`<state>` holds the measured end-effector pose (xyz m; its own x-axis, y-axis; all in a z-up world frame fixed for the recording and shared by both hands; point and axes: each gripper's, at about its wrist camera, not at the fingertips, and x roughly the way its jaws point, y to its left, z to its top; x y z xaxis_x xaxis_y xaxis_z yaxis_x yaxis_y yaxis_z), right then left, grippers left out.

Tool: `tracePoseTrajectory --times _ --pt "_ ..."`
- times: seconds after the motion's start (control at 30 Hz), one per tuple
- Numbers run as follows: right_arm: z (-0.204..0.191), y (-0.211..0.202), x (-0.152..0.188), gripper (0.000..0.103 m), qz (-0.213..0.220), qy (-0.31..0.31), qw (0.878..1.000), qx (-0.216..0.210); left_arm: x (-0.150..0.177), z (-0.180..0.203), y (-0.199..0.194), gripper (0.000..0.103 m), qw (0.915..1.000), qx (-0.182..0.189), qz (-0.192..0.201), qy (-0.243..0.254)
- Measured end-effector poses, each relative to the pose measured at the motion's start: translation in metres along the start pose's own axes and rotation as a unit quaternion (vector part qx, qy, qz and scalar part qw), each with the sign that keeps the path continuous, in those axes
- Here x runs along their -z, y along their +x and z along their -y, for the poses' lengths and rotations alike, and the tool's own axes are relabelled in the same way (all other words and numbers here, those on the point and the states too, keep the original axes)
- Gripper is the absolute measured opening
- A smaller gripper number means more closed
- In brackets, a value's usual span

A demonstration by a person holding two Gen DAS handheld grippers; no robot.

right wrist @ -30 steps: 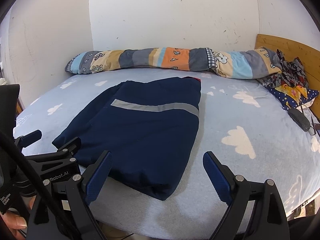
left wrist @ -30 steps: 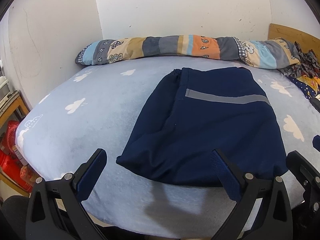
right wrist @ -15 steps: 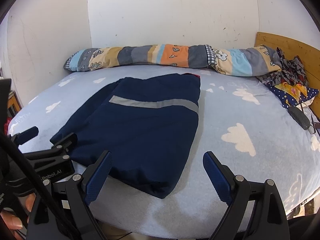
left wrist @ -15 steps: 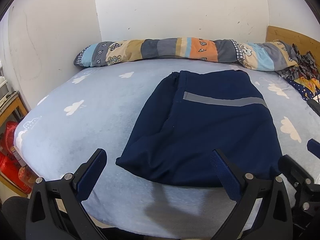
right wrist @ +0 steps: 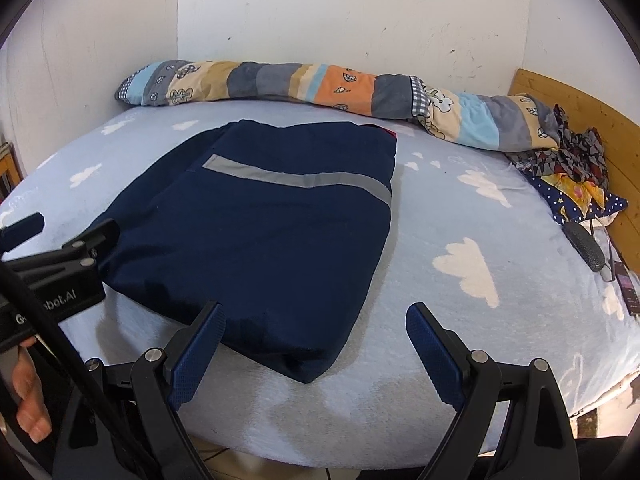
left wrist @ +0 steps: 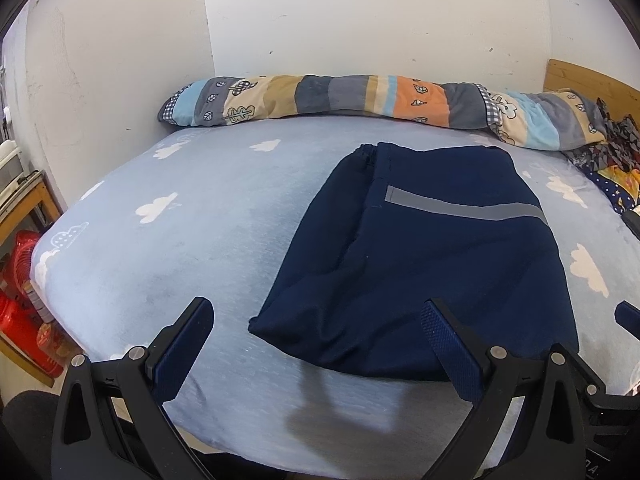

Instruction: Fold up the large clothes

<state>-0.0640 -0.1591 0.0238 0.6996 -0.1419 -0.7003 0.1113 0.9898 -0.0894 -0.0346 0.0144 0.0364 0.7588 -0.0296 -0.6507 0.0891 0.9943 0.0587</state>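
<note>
The navy garment [right wrist: 272,236], with a grey reflective stripe [right wrist: 304,178] across it, lies folded into a rough rectangle on the cloud-print bed sheet [left wrist: 168,248], its near edge close to the foot of the bed.

Left gripper [left wrist: 320,334]: jaws spread wide, holding nothing, poised above the near-left corner of the garment. Right gripper [right wrist: 316,336]: jaws likewise wide apart and empty, poised above the near-right corner [right wrist: 308,372].

Neither claw touches the cloth, as far as can be judged. The fold appears well advanced; whether another fold is intended cannot be told.

Risks noted:
- The near-right corner is a thick stack of layers. A shallow pinch would likely catch only the top layer and peel the fold open on lifting.
- The left edge [left wrist: 316,240] is loose and rumpled; an uneven lift between the two hands would skew the rectangle.
- The plush sheet could be pinched along with the cloth.
- A striped bolster [left wrist: 340,94] and crumpled patterned cloth [right wrist: 572,160] lie well beyond; a long fold forward should stop short of them.
</note>
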Motion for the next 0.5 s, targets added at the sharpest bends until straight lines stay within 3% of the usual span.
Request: tracePoseTrajectory --times 0.2,0.33,0.43,0.5 --pt "0.003 -0.006 -0.003 0.094 0.015 0.006 1.0 -0.004 -0.009 0.001 -0.006 0.103 0.9993 -0.027 0.001 0.027" --pt "0.009 -0.014 -0.005 0.095 0.03 0.016 0.999 -0.005 -0.016 -0.003 -0.014 0.103 0.9991 -0.012 -0.008 0.041" --pt "0.012 -0.015 -0.006 0.095 0.03 0.026 0.999 -0.01 -0.015 -0.009 -0.02 0.103 0.999 -0.011 0.006 0.044" --pt "0.015 -0.015 -0.007 0.095 0.031 0.034 0.999 -0.012 -0.015 -0.011 -0.024 0.103 0.9979 -0.036 0.023 0.049"
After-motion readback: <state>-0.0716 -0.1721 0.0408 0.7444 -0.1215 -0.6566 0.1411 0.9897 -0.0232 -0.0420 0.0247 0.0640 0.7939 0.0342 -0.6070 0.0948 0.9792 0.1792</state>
